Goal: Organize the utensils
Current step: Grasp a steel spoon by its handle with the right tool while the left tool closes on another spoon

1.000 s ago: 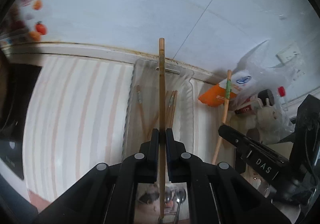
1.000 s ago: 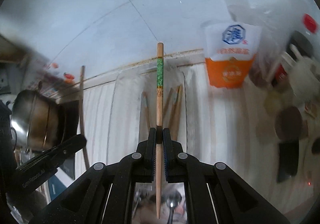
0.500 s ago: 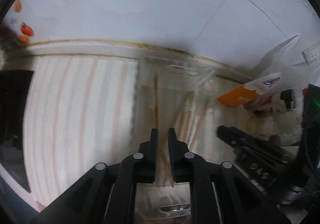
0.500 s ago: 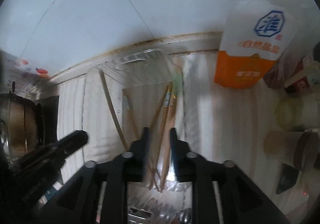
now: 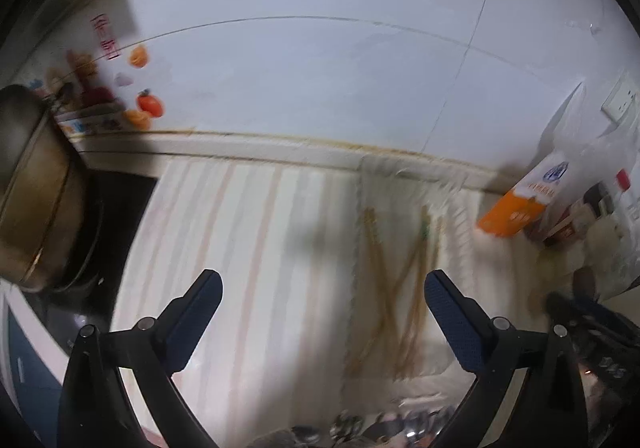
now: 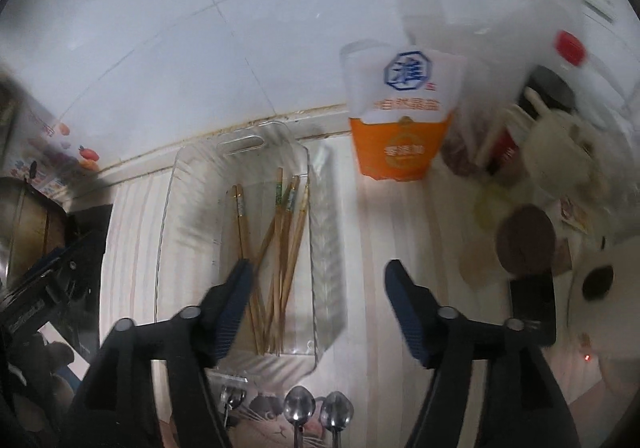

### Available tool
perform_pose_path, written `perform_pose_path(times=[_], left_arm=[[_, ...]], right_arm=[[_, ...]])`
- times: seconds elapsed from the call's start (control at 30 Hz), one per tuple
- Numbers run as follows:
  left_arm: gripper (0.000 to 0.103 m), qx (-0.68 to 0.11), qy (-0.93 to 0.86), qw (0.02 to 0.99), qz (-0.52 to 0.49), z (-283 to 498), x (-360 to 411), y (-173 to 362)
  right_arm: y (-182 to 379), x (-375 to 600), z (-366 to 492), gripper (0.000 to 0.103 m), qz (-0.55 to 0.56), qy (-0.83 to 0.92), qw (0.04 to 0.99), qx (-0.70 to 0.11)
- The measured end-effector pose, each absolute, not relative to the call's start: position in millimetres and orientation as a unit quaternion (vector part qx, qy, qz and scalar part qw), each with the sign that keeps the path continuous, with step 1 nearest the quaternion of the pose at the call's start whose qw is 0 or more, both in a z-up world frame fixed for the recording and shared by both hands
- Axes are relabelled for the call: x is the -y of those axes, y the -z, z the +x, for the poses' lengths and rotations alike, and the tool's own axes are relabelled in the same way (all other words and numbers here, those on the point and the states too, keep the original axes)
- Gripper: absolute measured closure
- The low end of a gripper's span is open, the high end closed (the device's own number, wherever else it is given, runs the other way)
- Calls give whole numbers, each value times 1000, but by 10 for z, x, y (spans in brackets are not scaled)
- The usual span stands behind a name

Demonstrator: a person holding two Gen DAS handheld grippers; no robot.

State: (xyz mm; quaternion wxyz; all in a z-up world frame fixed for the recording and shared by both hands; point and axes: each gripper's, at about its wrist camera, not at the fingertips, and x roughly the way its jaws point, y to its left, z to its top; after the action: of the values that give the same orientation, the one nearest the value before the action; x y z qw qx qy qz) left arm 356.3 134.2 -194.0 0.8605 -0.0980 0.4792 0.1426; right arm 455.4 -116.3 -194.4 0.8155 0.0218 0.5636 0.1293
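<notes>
A clear plastic tray (image 6: 188,184) lies on the striped counter against the wall. Several wooden chopsticks (image 6: 280,244) lie crossed inside it; they also show, blurred, in the left wrist view (image 5: 400,288). My right gripper (image 6: 319,268) is open and empty, above the tray's near end. My left gripper (image 5: 323,284) is open and empty, left of the tray (image 5: 360,216). Metal spoons (image 6: 318,416) lie at the near edge, below the right gripper.
An orange and white carton (image 6: 404,120) stands right of the tray, with bags, bottles and cups (image 6: 552,136) behind it. A metal pot (image 5: 28,200) sits on a black hob at the left. The tiled wall runs along the back.
Both grippers held a chopstick one second ago. Both opened and dropped them into the tray. Both have since opened wide and pulled back, the left one shifting left.
</notes>
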Motion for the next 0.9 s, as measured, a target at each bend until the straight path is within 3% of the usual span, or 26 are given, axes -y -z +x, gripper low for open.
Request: perform_pose_path(times=[0.2,0.37,0.53,0.8,0.9], left_arm=[[0,-483,-167,856,-75,3028,-1364,2110],[0,-535,-164,826,-60,2466,-1365,2584],[1,-606,-153,776,-77,2170,-1320,3225],[2,-634,-146,754,-90,2100,-1265,3578],[2,-634,-140,754,-97,2128,-1260,3608]], right_arm=[[2080,1391,4098,29,31,-114,806,-581],[2458,1537,3643,30,29,-108,778,-618],[3026,1631,3280,50,25,-107,729,-675],[3413,1457,3042,52,-4,-124,703,-701],[3477,1320,3002,61,-44,-125,712,-690]])
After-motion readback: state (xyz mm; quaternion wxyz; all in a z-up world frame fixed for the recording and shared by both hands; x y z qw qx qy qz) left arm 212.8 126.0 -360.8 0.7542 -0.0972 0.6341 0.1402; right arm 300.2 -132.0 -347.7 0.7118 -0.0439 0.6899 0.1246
